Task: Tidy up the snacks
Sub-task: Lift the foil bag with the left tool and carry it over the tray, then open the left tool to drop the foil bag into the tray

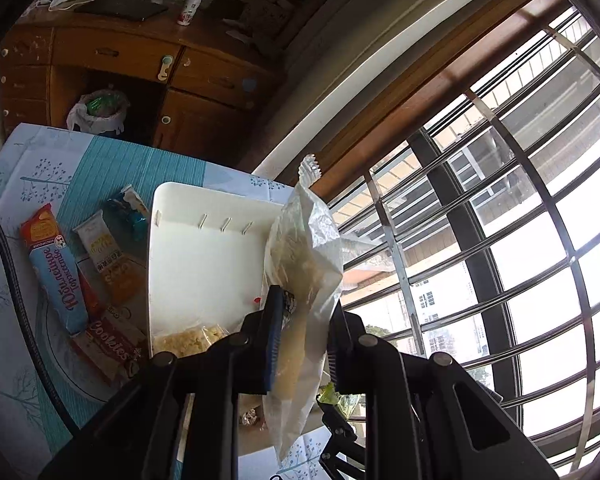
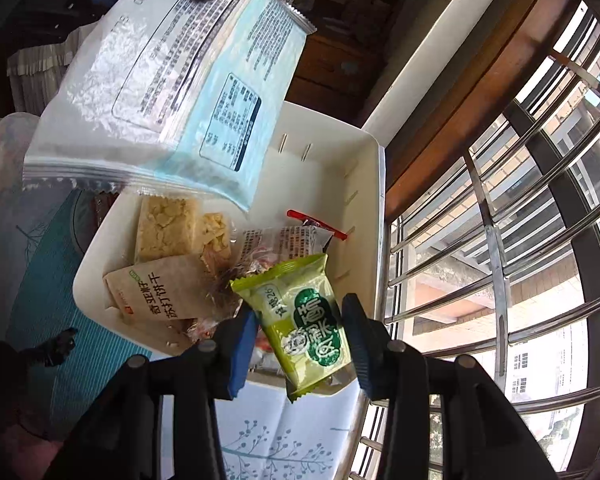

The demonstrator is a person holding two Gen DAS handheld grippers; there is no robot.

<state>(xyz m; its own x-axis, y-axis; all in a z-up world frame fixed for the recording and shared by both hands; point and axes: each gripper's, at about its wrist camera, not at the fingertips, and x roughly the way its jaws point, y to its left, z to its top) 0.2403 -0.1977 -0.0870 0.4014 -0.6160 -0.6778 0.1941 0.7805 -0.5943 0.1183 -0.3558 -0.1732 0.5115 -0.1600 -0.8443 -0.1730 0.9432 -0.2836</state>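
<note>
My left gripper (image 1: pixel 304 322) is shut on a clear-and-white plastic snack bag (image 1: pixel 300 248), which hangs upright over the white bin (image 1: pixel 156 248). In the right wrist view the same bag (image 2: pixel 172 92) shows its pale blue printed back, high above the bin (image 2: pixel 380 200). My right gripper (image 2: pixel 300 340) is shut on a green snack packet (image 2: pixel 304 316), held tilted over the bin's near corner. In the bin lie a yellow crispy cake block (image 2: pixel 168 228), a beige cracker packet (image 2: pixel 160 288) and a clear packet with a red edge (image 2: pixel 296 236).
On the blue patterned tablecloth (image 1: pixel 80 168) left of the bin lie a blue-and-orange biscuit pack (image 1: pixel 52 268), a white-and-yellow packet (image 1: pixel 108 256), a Cookies pack (image 1: pixel 108 344) and a teal packet (image 1: pixel 128 208). A barred window (image 1: pixel 500 220) runs close along the right. A black cable (image 1: pixel 16 300) crosses the table's left.
</note>
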